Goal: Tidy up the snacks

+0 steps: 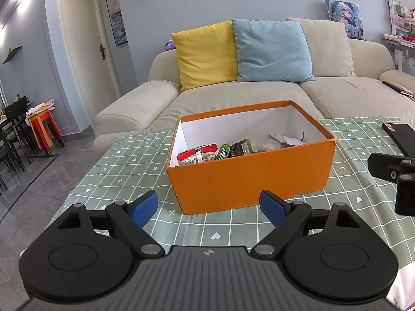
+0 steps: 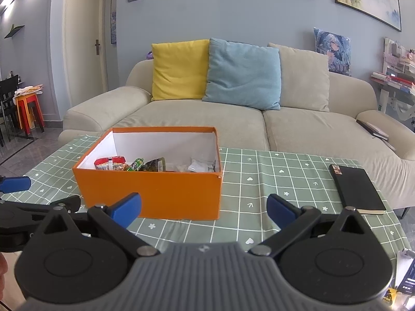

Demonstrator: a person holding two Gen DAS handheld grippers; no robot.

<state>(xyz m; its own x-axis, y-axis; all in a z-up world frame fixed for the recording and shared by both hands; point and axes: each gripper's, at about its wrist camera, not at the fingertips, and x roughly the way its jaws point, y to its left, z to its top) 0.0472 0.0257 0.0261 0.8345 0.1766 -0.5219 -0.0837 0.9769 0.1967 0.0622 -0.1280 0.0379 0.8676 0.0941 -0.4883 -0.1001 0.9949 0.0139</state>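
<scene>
An orange box (image 1: 249,178) with a white inside stands on the green checked tablecloth; it also shows in the right wrist view (image 2: 155,194). Inside lie a red snack pack (image 1: 198,153), a green packet (image 1: 223,151), a dark packet (image 1: 241,148) and pale wrappers (image 1: 285,140). The same snacks show in the right wrist view (image 2: 135,165). My left gripper (image 1: 208,210) is open and empty, just in front of the box. My right gripper (image 2: 203,211) is open and empty, near the box's front right corner.
A black phone (image 2: 356,189) lies on the cloth at the right. A beige sofa (image 2: 233,119) with yellow, blue and beige cushions stands behind the table. The left gripper's blue pad (image 2: 15,184) shows at the far left. Stools and chairs stand far left.
</scene>
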